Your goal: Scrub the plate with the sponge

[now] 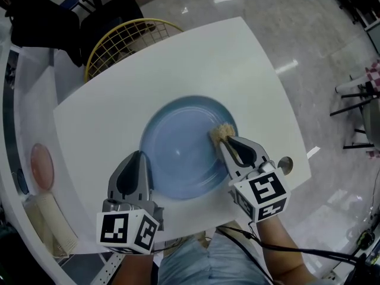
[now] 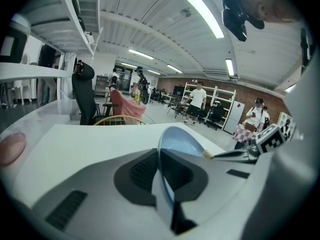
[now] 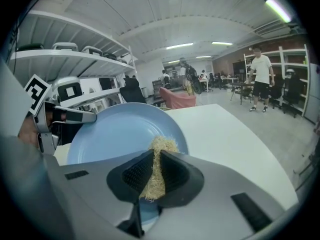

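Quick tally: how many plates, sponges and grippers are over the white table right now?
blue plate: 1
sponge: 1
grippers: 2, the left gripper and the right gripper
Total: 4

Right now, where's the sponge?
In the head view, the sponge sits clamped in the right gripper, at the right edge of the blue plate.

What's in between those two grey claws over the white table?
In the head view, the round blue plate fills the gap: the left gripper grips its rim, the right gripper holds a straw-coloured fibrous sponge on it.
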Motion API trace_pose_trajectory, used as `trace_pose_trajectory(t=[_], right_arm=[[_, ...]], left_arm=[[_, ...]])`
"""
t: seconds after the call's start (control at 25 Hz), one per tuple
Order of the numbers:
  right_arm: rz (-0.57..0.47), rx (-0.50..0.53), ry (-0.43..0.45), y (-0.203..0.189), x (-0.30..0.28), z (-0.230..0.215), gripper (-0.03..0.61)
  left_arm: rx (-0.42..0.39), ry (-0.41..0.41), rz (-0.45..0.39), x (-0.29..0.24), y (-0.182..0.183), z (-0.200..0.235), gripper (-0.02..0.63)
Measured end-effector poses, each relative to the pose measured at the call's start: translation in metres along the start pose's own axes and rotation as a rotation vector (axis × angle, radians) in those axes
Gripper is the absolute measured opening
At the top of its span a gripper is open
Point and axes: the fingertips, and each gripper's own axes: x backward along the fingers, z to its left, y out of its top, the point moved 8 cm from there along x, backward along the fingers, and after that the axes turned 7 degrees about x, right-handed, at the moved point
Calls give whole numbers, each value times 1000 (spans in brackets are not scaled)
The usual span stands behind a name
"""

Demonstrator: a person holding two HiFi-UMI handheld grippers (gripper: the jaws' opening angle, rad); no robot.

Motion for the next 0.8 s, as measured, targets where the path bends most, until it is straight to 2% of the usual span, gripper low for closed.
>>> trace_pose_trajectory(t=[0.8], right_arm=[[-32,55,-47,32,-30,-8,46]], left_arm=[[18,-36,-8,-5,6,7,25]])
